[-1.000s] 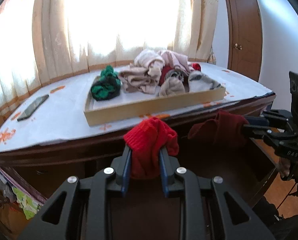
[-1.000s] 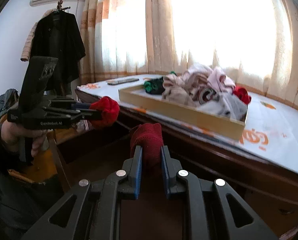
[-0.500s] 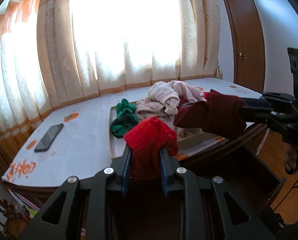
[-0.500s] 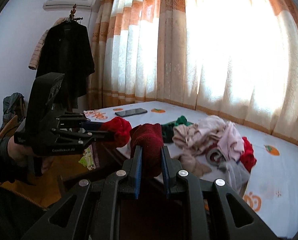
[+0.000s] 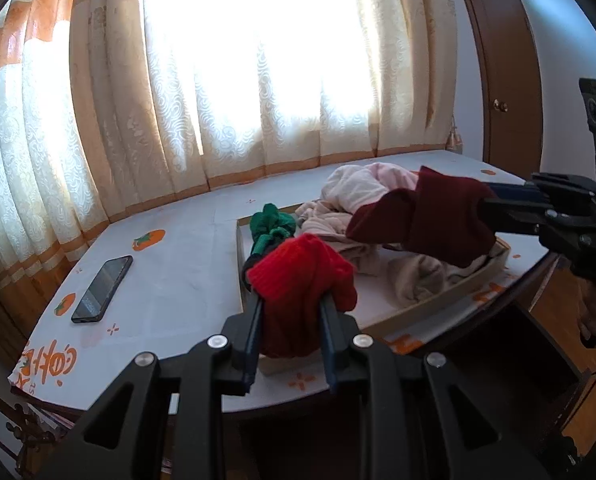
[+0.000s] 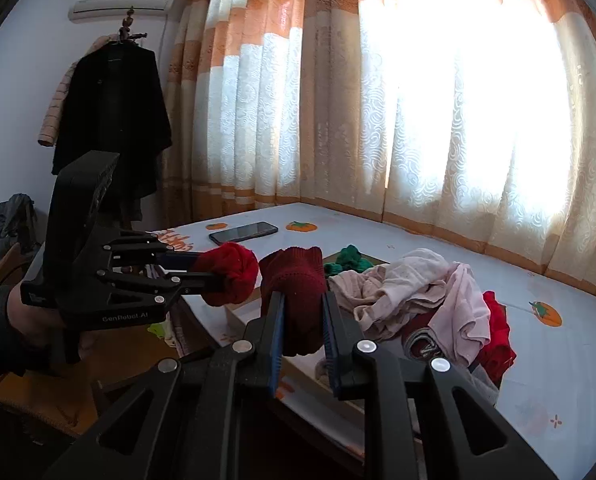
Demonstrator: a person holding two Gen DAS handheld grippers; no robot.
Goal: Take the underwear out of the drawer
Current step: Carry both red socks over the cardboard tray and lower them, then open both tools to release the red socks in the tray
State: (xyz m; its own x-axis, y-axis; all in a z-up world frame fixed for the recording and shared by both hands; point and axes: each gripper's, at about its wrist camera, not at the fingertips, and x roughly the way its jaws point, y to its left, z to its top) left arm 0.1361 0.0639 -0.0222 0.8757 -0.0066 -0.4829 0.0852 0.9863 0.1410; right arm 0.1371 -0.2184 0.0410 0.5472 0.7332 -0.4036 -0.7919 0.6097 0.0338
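Left wrist view: each claw grips a knitted garment above the table.

Left claw (image 5: 291, 312) pinches a bright red piece (image 5: 299, 276); right claw (image 6: 302, 330) clamps a maroon piece (image 6: 294, 280). Beyond the red piece lies the wooden tray (image 5: 449, 296) of clothes, a phone (image 5: 102, 289) left of it.

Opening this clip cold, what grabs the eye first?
Each gripper is shut on a knit bundle: the left gripper holds a bright red piece, the right gripper a dark maroon piece. Both hang above the wooden tray heaped with clothes.
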